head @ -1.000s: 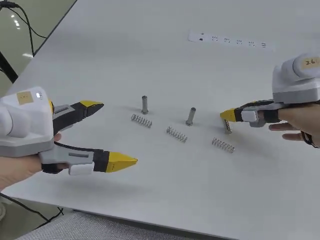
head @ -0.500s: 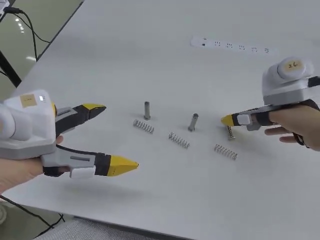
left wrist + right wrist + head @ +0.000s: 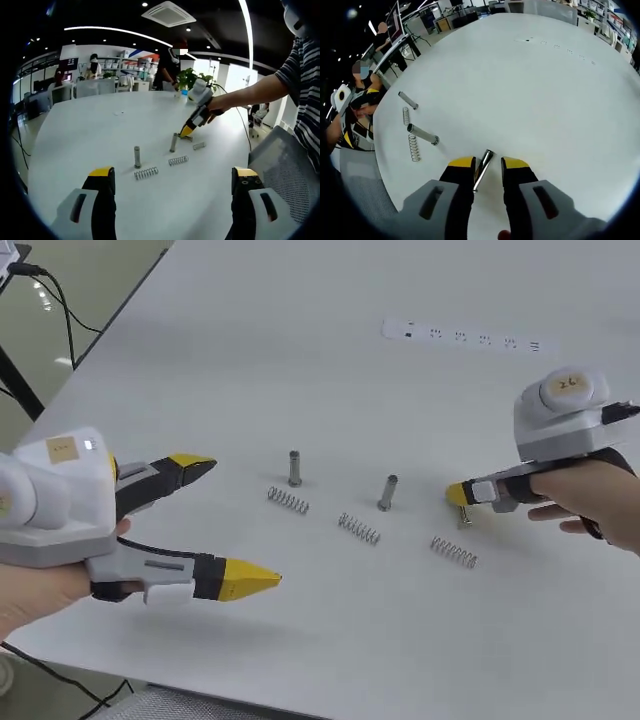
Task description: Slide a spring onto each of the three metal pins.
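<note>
Spreading wide at the left of the head view, the left gripper (image 3: 240, 522) is held low over the white tabletop (image 3: 300, 360); its yellow-tipped black jaws stand far apart with nothing between them, and they point towards the row of parts.

Next to the right, the leftmost grey metal pin (image 3: 294, 468) stands upright on the table; the leftmost coiled steel spring (image 3: 288, 501) lies on its side just in front of it, apart from it. The middle grey metal pin (image 3: 388, 493) stands further right, also bare; the middle coiled steel spring (image 3: 359, 530) lies flat near its foot, between the two pins and a little nearer the person.

Further right again, the third grey metal pin (image 3: 462, 517) sits at the yellow tips of the right gripper (image 3: 457, 495); in the right gripper view it lies between the two jaws, which are drawn narrow about it; a strip of table shows between the pin and one jaw, so the jaws frame it rather than pinch it; whether the pin stands straight or leans I cannot tell. The rightmost coiled steel spring (image 3: 453, 552) lies flat on the table just in front of that pin, touching neither it nor the gripper.

No spring is on any pin; a long white power strip (image 3: 460, 337) lies well behind the row.
</note>
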